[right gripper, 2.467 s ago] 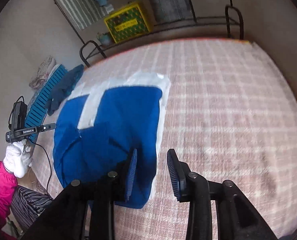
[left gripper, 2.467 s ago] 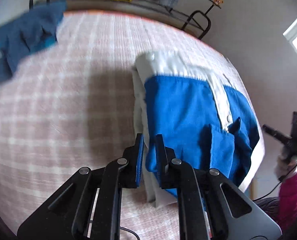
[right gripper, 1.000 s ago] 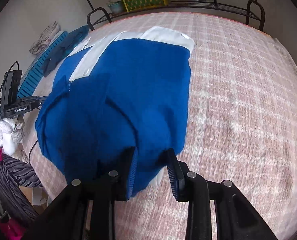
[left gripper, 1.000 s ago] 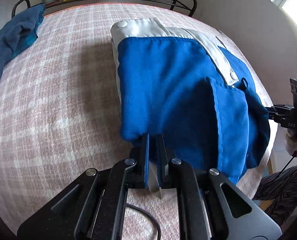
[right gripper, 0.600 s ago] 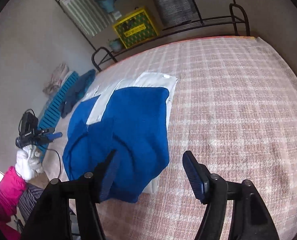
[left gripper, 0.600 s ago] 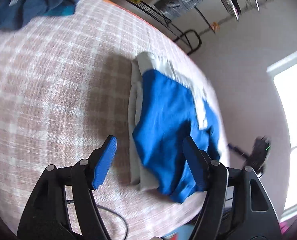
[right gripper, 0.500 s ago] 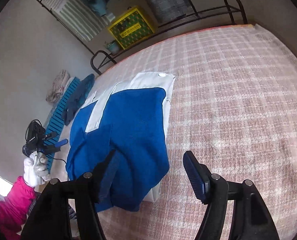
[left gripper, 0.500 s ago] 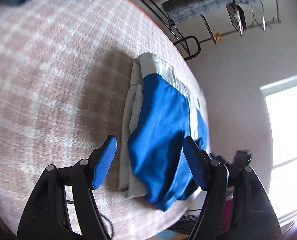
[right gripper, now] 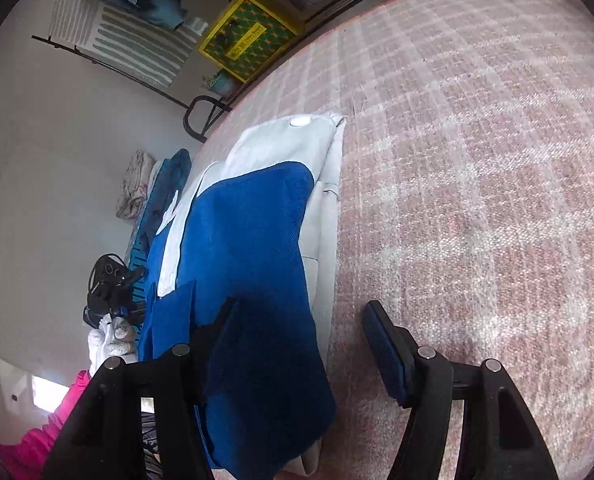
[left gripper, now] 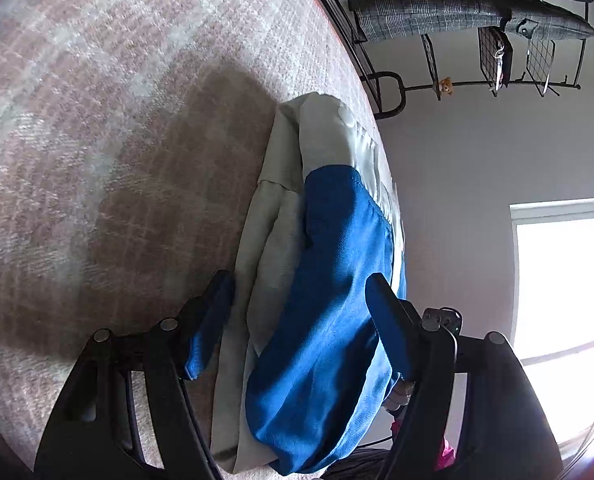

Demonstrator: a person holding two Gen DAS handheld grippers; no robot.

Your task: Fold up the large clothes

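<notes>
Garment (left gripper: 329,280) of blue and off-white cloth, folded into a long stack, lying on the plaid surface (left gripper: 97,120) near its edge, off-white layers underneath and blue panel on top. Seen from the right wrist: round white button (right gripper: 300,121) at the garment's far end, white strip running along the blue, a patch pocket stitched near the garment's near end.

Left hand-held gripper (left gripper: 301,312) with fingers spread wide, having just been opening then easing slightly inward; garment's near end between the blue pads but not pinched, one pad beside the off-white edge, the other over the blue side. Right hand-held gripper (right gripper: 301,332) likewise parted and just opened, left finger above the blue cloth, right finger over bare plaid beside the garment; nothing clamped.

Probably released to let the fresh fold settle flat, and poised either side of the garment for another grip or a smoothing pass.

Blue cloth twill-like, soft, slightly puffed. Plaid surface coarse, woven, pink and white checks. Beyond the garment: black metal rack (left gripper: 497,60), yellow crate (right gripper: 249,36).
</notes>
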